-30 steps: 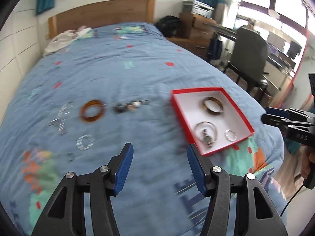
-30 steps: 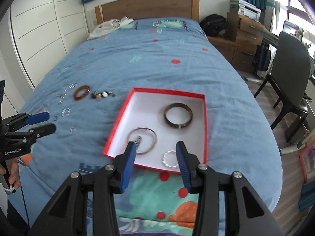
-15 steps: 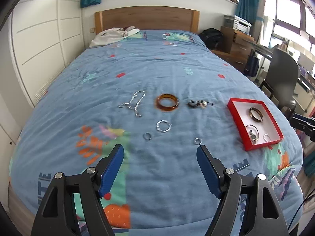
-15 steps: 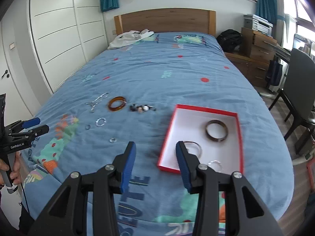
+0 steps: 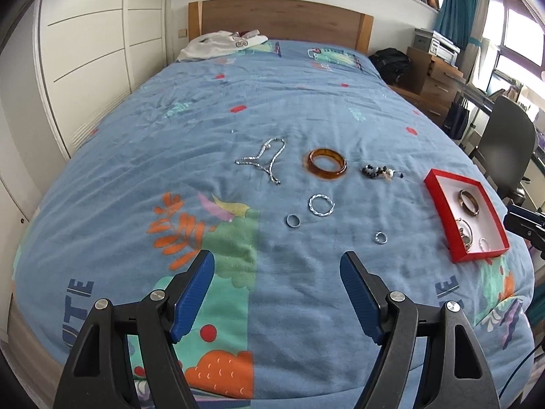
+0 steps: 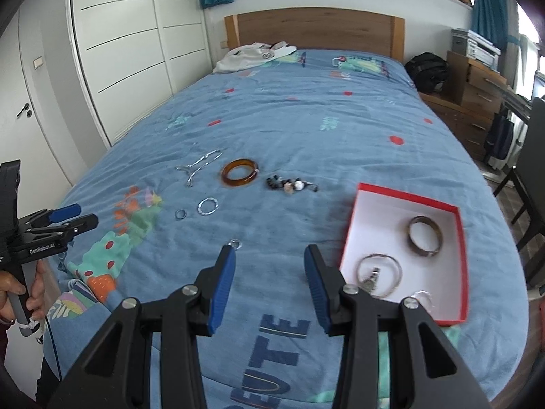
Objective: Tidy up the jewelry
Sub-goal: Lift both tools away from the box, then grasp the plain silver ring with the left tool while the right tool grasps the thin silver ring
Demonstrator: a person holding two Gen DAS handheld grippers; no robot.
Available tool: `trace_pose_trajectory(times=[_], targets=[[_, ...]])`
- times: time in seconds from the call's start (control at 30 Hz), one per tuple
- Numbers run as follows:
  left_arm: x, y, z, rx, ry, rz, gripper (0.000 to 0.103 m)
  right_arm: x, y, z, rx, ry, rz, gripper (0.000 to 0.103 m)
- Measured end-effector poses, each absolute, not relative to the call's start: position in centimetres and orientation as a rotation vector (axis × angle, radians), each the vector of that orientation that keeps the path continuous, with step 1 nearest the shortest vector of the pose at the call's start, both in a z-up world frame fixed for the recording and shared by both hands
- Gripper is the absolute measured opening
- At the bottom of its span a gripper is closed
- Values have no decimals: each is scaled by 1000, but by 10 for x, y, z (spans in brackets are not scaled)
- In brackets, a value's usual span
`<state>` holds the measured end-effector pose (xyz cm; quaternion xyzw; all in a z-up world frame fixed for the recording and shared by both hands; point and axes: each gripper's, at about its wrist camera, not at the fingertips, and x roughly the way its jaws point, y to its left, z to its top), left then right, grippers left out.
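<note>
Nearest, at the foot edge of the bed [image 5: 112, 156]: left gripper [image 5: 277, 289] held above the cover, jaws spread wide and empty, aimed up the bed toward the headboard; right gripper [image 6: 269, 279] likewise empty, jaws moderately apart, hovering near the left side of the red box [image 6: 458, 238]. Probably both poised between picks, neither committed to a piece. Just past the right gripper's left fingertip, a small ring [image 6: 235, 244] lying flat, likely the easiest next grab. Beyond, toward the bed's middle: another small ring [image 5: 293, 221] just beside a twisted silver ring [image 5: 321, 205], both flat. Farther up, in a loose row across the bed: a silver chain [image 5: 264, 160] with its long axis running roughly toward the headboard, an amber bangle [image 5: 327, 164] flat with its opening up, and a beaded piece [image 5: 381, 171] stretched crosswise, left to right. Toward the right edge, the red box, open upward, long axis running from foot toward head, holding a brown bangle [image 6: 425, 236], a thin hoop with a charm [image 6: 378, 274] and a small silver piece [image 6: 422, 298], spaced apart, seemingly to avoid tangling.
</note>
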<state>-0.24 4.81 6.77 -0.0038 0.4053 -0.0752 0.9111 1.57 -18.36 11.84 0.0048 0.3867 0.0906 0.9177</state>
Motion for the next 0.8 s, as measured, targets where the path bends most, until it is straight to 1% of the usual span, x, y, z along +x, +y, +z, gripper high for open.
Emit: trace_pose_trajectory(times=[0.4, 0.8], targets=[[56, 39, 17, -19, 917, -191, 74, 70, -149, 59, 19, 900, 252, 41], [117, 29, -34, -19, 993, -214, 70, 120, -121, -4, 34, 1016, 299, 41]])
